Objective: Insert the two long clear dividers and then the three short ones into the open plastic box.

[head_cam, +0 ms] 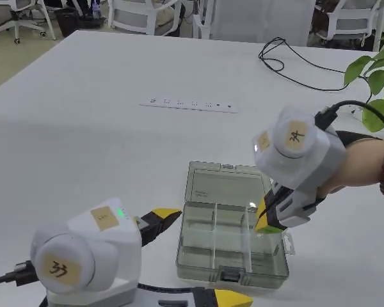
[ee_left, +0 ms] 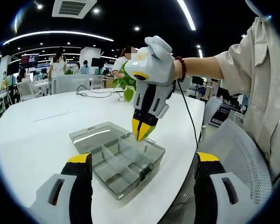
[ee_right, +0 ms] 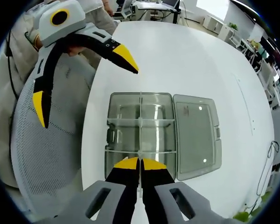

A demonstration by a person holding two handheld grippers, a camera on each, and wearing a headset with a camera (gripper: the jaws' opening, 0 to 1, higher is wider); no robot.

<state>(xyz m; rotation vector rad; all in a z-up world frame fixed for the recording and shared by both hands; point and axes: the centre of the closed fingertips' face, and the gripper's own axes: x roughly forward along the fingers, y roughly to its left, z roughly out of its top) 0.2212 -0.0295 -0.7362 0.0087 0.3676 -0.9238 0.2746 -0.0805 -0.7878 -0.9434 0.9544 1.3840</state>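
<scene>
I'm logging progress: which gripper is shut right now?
The right gripper: its jaws are shut on a thin clear divider above the box. The left gripper is open wide beside the box, holding nothing.

You're in an open-plan office: beyond your right tongs (head_cam: 262,220) the broad white tabletop (head_cam: 115,96) carries a power strip (head_cam: 189,104), swivel chairs (head_cam: 144,16) line its far edge, and above your left tongs (ee_left: 143,157) ceiling strip lights (ee_left: 60,35) run over people (ee_left: 58,65) at desks.
</scene>
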